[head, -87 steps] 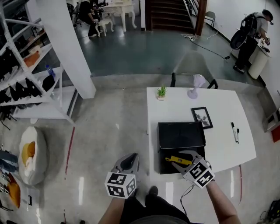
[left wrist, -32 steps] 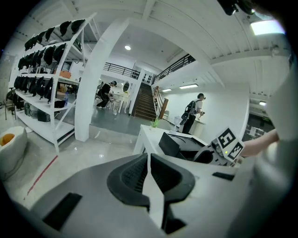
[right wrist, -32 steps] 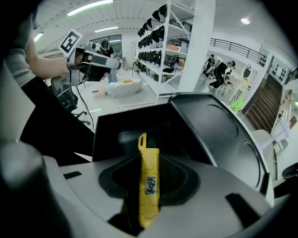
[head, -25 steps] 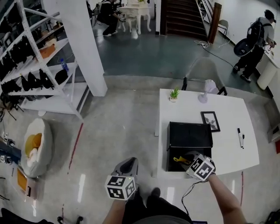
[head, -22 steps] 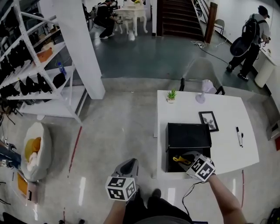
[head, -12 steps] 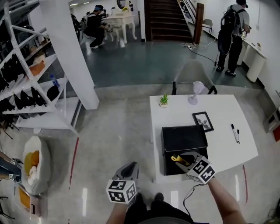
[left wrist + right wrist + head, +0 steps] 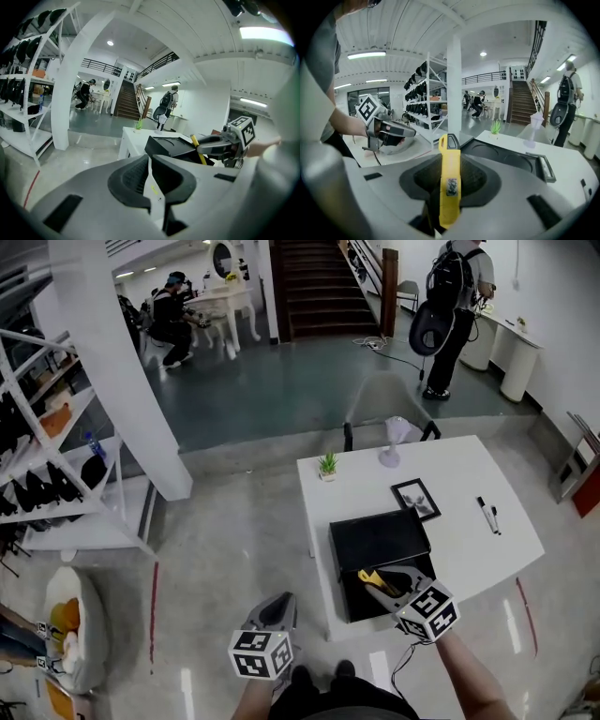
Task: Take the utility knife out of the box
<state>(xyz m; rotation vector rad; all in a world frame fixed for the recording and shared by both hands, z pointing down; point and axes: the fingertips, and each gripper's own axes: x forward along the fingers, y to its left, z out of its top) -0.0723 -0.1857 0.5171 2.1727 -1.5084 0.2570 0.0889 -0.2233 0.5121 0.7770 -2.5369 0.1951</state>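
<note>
The right gripper (image 7: 381, 585) has its jaws clamped on the yellow utility knife (image 7: 449, 174). The knife lies lengthwise between the pads, and its black-tipped end juts out past the jaw tips. In the head view the knife sits over the open front part of the black box (image 7: 354, 604), whose lid (image 7: 379, 538) is folded back away from the person. The left gripper view shows the yellow handle raised above the box's dark edge.

The left gripper (image 7: 150, 174) is closed on nothing, with its pads meeting along a thin seam. It hangs off the table's near left corner, over the glossy floor.

The box stands at the near edge of a white table (image 7: 469, 554). Farther back on the table are a small picture frame (image 7: 415, 499), two markers (image 7: 487, 515) and a potted plant (image 7: 327, 465).
</note>
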